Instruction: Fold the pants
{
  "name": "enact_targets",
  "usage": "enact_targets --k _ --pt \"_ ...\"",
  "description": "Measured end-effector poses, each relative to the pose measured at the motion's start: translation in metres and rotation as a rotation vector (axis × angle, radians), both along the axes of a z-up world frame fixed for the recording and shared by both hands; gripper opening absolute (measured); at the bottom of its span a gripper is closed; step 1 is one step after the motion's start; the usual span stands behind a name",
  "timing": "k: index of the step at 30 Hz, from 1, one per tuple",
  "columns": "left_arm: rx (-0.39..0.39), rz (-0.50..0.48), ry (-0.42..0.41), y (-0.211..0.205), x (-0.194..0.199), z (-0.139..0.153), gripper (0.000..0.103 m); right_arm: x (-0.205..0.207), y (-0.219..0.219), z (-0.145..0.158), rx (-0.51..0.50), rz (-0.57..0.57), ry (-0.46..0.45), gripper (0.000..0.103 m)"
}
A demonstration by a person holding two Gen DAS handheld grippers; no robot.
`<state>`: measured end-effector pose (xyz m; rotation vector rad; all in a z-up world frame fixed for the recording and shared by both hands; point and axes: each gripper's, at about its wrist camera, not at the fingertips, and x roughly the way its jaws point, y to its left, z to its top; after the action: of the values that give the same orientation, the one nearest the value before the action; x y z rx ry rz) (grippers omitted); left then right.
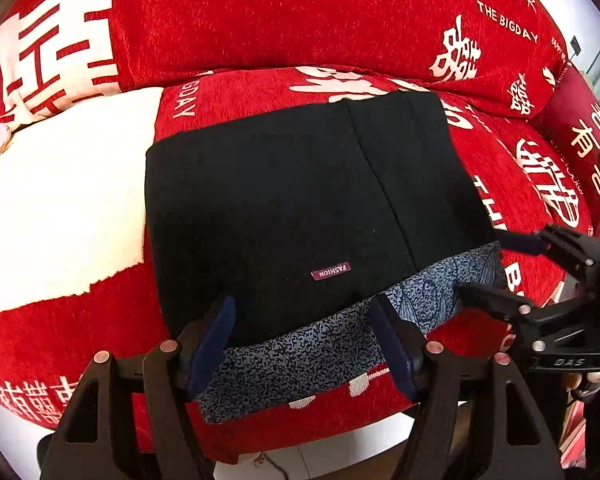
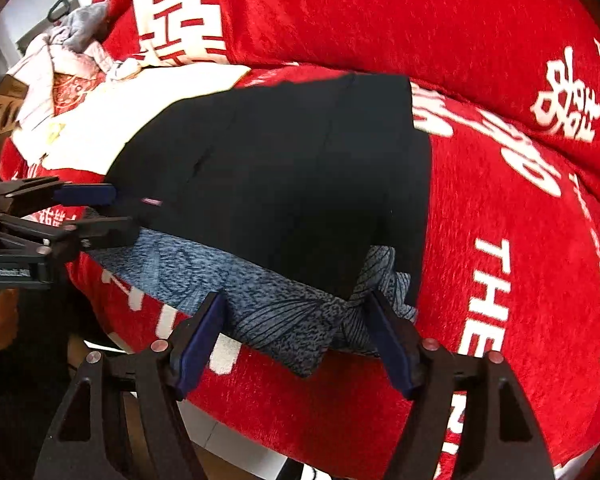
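Centre frame: folded black pants (image 1: 284, 208), speckled blue-grey lining exposed, on red chenille cover (image 1: 300, 20); left gripper (image 1: 300, 344) and right gripper (image 2: 296, 340) spread, empty.

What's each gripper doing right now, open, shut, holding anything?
Left gripper: open, holding nothing; the folded black pants lie below its fingertips.
Right gripper: open, holding nothing; poised over the pants' blue-grey patterned edge.

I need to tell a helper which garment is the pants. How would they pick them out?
Find the red sofa cover with white lettering. On its seat lie the black pants, folded flat. Unlike the speckled blue-grey lining peeking out below, they are plain black with a small maroon FASHION tag.
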<state>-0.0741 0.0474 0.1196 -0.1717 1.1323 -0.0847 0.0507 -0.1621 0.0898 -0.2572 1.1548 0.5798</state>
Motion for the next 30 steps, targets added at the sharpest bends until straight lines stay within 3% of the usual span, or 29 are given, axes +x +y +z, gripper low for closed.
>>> enact_targets --k 5,9,15,17,18,19,24,30 --pt "0.008 0.043 -0.072 0.015 0.022 0.027 0.071 0.023 0.001 0.048 0.076 0.005 -0.129 0.078" --pt "0.039 0.117 -0.054 0.031 0.062 0.026 0.071 0.063 0.024 0.057 0.076 0.026 -0.192 0.080" --pt "0.050 0.230 0.077 0.056 0.102 -0.015 0.071 0.122 0.055 0.003 0.046 0.006 -0.021 0.080" --pt "0.074 0.225 0.088 0.053 0.105 -0.023 0.078 0.130 0.053 -0.015 0.046 -0.016 0.039 0.080" --pt "0.108 0.224 0.087 0.052 0.104 -0.025 0.088 0.133 0.050 -0.024 0.042 -0.035 0.073 0.080" --pt "0.122 0.227 0.093 0.052 0.104 -0.027 0.091 0.135 0.049 -0.030 0.034 -0.044 0.087 0.080" --pt "-0.016 0.280 0.128 0.069 0.102 -0.041 0.096 0.127 0.055 -0.034 -0.018 -0.005 0.056 0.082" --pt "0.073 0.255 0.083 0.056 0.093 -0.020 0.096 0.111 0.054 -0.008 -0.031 -0.029 0.014 0.083"
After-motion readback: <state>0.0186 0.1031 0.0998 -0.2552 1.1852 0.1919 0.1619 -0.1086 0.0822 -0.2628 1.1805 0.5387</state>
